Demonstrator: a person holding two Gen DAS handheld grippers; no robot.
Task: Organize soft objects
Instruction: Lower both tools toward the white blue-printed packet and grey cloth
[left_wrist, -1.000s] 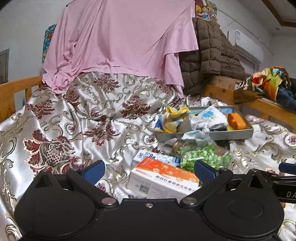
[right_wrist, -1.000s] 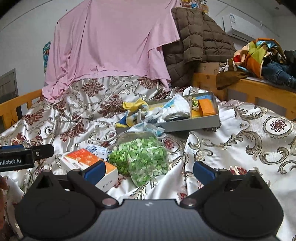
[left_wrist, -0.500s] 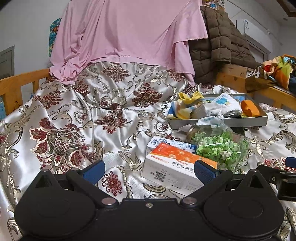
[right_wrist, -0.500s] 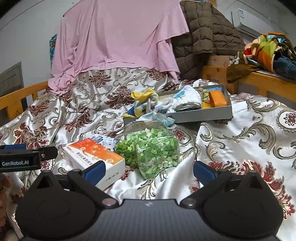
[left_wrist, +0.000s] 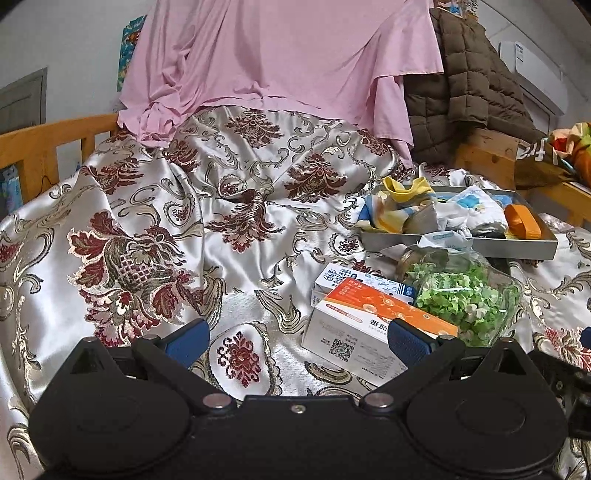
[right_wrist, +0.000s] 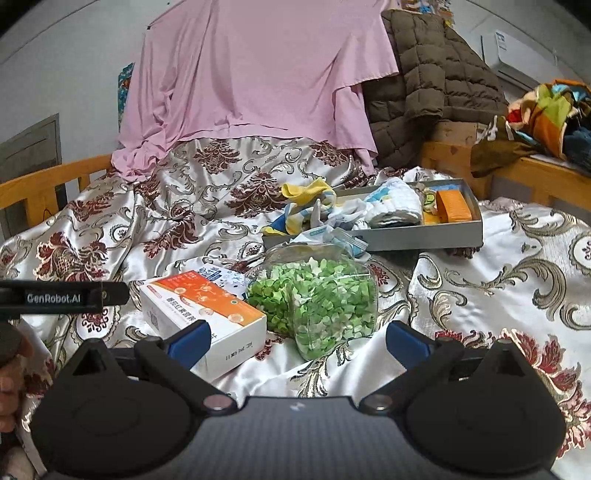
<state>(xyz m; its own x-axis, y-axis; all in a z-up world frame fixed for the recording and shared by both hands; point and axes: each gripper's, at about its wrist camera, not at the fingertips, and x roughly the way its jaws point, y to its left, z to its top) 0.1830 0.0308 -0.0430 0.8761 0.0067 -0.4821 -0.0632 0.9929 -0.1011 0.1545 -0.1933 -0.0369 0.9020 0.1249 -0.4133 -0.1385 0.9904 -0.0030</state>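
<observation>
Both grippers empty: left gripper (left_wrist: 297, 338) and right gripper (right_wrist: 297, 338) spread wide, hovering low-centre before orange box (right_wrist: 201, 308); approach stance, nothing grasped.

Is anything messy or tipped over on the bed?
Yes. The clear jar of green bits lies on its side against the orange box. A yellow cloth spills over the grey tray's left edge. Both grippers are open and empty.

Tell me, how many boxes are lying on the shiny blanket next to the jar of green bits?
2. The orange-and-white box lies nearest, left of the jar. A blue-and-white box sits just behind it, partly covered. More could be hidden behind them.
</observation>
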